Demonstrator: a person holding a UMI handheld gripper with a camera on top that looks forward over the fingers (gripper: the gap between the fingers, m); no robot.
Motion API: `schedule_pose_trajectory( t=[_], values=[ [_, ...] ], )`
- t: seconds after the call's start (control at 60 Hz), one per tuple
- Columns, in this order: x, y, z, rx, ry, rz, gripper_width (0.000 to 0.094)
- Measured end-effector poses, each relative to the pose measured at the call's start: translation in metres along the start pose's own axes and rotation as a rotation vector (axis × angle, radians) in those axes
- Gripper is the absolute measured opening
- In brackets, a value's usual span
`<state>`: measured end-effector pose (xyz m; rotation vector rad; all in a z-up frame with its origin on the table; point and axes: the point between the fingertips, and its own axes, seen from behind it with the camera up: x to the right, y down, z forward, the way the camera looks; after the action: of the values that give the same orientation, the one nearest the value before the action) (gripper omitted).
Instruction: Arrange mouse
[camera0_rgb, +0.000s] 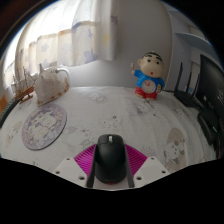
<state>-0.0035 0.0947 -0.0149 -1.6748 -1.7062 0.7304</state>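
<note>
Mouse (110, 158) sits between the fingers of the gripper (110, 170), pads close at both sides, apparently gripped for moving; it lies on the table (100, 105); toy (150, 76) stands beyond.

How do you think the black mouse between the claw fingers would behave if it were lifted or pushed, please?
The mouse looks like a rigid shell, so it should probably keep its shape in the claw. Its domed, smooth back may slip in a loose grip. It sits low and flat on the table, so a push would likely slide it, not tip it.
</note>
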Motion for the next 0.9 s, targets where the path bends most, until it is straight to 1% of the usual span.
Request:
schedule_pose_trajectory(
  t=[0.05,0.1,0.183,0.283,0.35,0.45,0.517,0.6,0.65,0.733,0.783,0.8,0.817,0.833,0.867,0.883,0.9],
  values=[
    [0.002,-0.003,-0.001,-0.002,0.013,-0.006,0.0435],
    [0.01,-0.01,-0.004,-0.005,0.052,-0.009,0.0419],
    [0.011,-0.043,-0.021,0.025,0.084,0.012,0.0412],
    [-0.026,-0.093,-0.04,0.069,0.015,0.056,0.0413],
    [-0.067,-0.123,-0.047,0.098,-0.042,0.063,0.0413],
    [-0.141,-0.146,-0.048,0.107,-0.143,0.074,0.0413],
    [-0.184,-0.145,-0.036,0.105,-0.16,0.057,0.0411],
    [-0.226,-0.127,-0.008,0.085,-0.17,0.039,0.0411],
    [-0.245,-0.108,0.012,0.048,-0.168,0.023,0.0412],
    [-0.258,-0.076,0.037,-0.011,-0.137,-0.014,0.0421],
    [-0.26,-0.062,0.046,-0.046,-0.114,-0.025,0.0453],
    [-0.261,-0.06,0.046,-0.053,-0.109,-0.025,0.049],
    [-0.261,-0.062,0.046,-0.048,-0.104,-0.022,0.054],
    [-0.259,-0.063,0.045,-0.049,-0.091,-0.021,0.0614],
    [-0.256,-0.064,0.04,-0.055,-0.078,-0.022,0.0818],
    [-0.256,-0.067,0.036,-0.054,-0.076,-0.02,0.0868],
    [-0.257,-0.07,0.031,-0.052,-0.077,-0.018,0.0838]
  ],
)
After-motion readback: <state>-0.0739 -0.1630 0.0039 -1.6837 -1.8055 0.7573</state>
